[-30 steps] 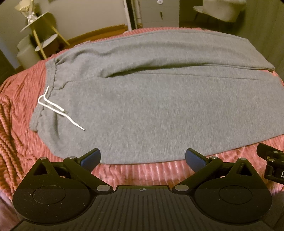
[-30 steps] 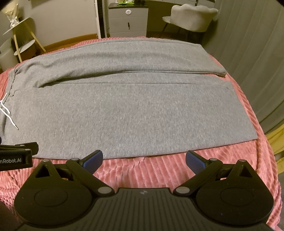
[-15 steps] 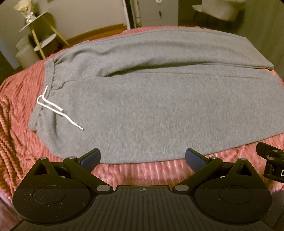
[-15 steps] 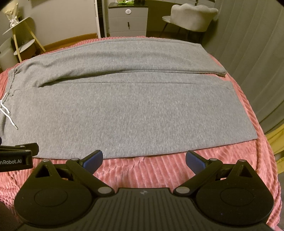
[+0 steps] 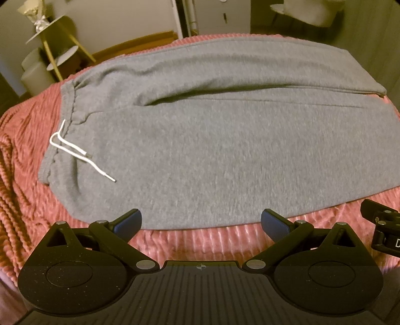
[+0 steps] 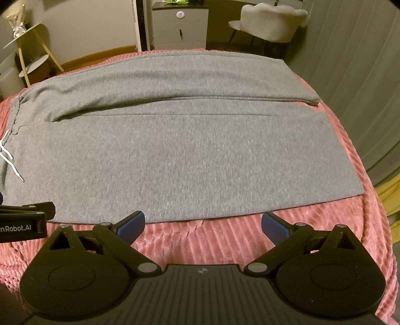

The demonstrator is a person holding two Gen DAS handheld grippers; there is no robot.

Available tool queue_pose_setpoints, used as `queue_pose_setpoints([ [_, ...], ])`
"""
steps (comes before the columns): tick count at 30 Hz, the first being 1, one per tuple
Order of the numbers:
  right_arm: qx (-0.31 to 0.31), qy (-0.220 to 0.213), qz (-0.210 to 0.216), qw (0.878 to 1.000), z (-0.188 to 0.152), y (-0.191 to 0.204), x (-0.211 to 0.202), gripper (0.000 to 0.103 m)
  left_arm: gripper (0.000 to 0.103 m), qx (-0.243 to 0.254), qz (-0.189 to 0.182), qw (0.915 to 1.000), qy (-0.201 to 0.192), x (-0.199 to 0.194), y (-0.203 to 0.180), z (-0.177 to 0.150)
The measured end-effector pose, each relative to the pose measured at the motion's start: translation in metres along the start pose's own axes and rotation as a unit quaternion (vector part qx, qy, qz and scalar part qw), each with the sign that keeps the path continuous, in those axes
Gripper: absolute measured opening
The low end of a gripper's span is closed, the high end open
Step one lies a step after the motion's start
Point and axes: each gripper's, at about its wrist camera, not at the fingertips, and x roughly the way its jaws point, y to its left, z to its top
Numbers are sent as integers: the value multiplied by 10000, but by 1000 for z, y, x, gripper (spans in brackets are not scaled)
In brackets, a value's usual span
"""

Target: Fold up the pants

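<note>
Grey sweatpants [image 5: 212, 150] lie flat and spread across a pink ribbed blanket [image 5: 190, 240], waistband at the left with a white drawstring [image 5: 75, 152], both legs running to the right, side by side. They also show in the right wrist view [image 6: 187, 155], leg cuffs at the right. My left gripper [image 5: 201, 222] is open and empty, just short of the pants' near edge by the waist end. My right gripper [image 6: 203, 225] is open and empty, just short of the near edge further right.
The blanket [image 6: 300, 225] drops off at the right and front edges. Behind stand a yellow tiered side table [image 5: 52, 55], a grey drawer cabinet [image 6: 180, 27] and a light upholstered chair [image 6: 270, 22]. A grey curtain [image 6: 362, 75] hangs at the right.
Both grippers have crept slightly; the pants look a touch further left in the left wrist view. Nothing was grasped or moved.
</note>
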Motion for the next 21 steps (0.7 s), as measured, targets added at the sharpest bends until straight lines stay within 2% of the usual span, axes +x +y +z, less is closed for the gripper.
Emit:
queue_pose_setpoints([
  [16, 80, -23, 66, 9999, 0, -2, 6, 100, 103, -65, -24, 9999, -90, 1, 1, 0],
  [19, 236, -274, 266, 9990, 0, -7, 4, 100, 103, -158, -57, 9994, -294, -3, 3, -2],
  [21, 348, -596, 475, 9965, -1, -11, 0, 100, 103, -211, -119, 9991, -360, -4, 5, -1],
])
